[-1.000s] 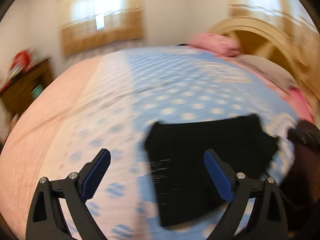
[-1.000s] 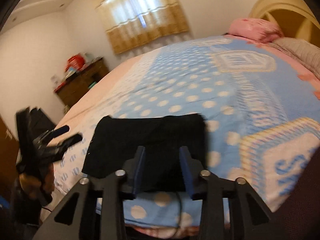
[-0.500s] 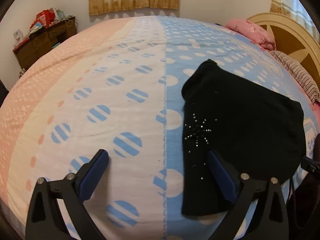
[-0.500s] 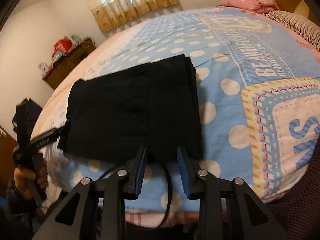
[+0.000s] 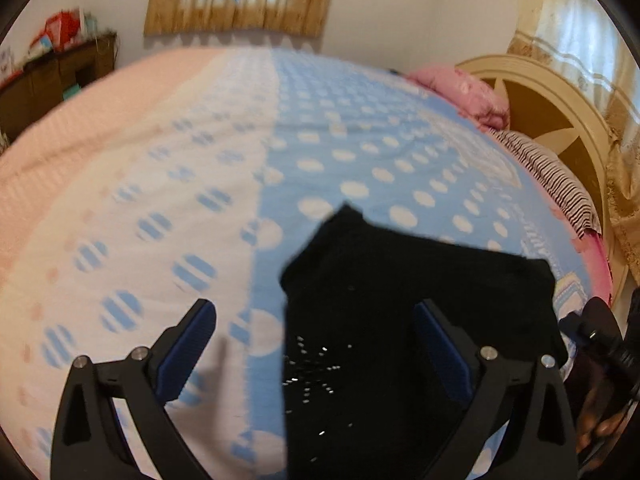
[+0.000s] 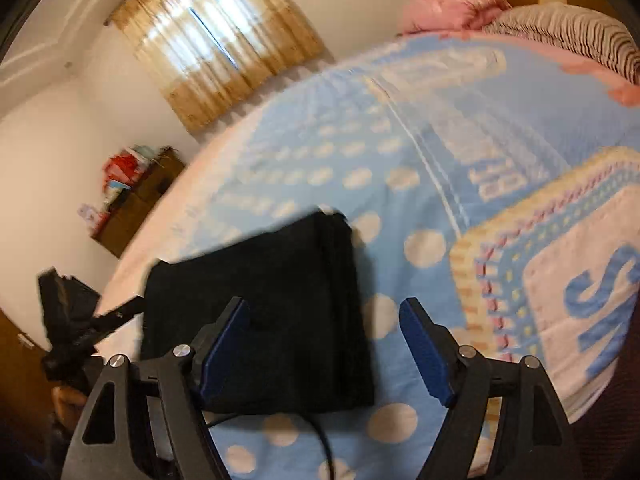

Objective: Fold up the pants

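From my left wrist camera I see one pair of black pants (image 5: 420, 320), folded into a compact rectangle on the blue polka-dot half of the bed (image 5: 160, 200), with a small burst of sparkly studs that only this view shows. The left tongs (image 5: 316, 336) are spread wide, holding nothing. My right wrist camera alone shows the stacked fold edges of the pants (image 6: 276, 308) and the big blue lettering on the bedspread. The right tongs (image 6: 324, 340) are spread too, empty. I count two pillows: one pink (image 5: 460, 92), one striped (image 5: 548, 176).
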